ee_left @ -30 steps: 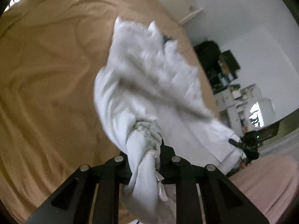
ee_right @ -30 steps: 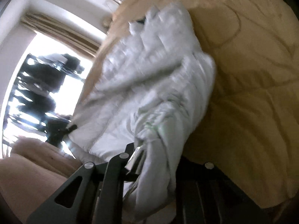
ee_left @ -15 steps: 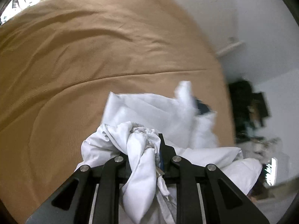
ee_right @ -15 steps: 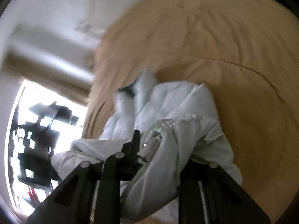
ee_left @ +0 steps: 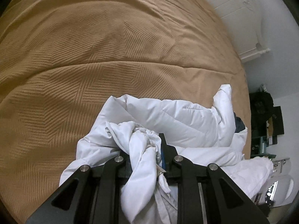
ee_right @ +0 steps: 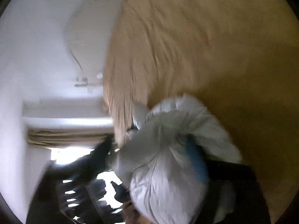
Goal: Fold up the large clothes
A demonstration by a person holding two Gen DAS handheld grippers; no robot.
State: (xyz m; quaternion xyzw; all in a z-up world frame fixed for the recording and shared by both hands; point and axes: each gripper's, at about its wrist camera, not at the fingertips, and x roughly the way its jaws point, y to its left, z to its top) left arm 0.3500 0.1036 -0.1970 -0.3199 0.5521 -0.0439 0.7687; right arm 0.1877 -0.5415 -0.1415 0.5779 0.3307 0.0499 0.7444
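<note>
A tan bedspread [ee_left: 93, 56] covers the bed, and the big white jacket [ee_left: 177, 115] lies bunched on its near right part. The left gripper [ee_left: 144, 149] pinches a twisted wad of the jacket's fabric; its jaws are easing apart, though the pads look pressed on the cloth. The right gripper [ee_right: 177, 158] is blurred: its jaws are opening wide, with jacket cloth between them. This looks like letting go after laying the jacket down; next comes spreading it flat.

Tan bedspread [ee_left: 93, 56], white walls [ee_left: 276, 65]
</note>
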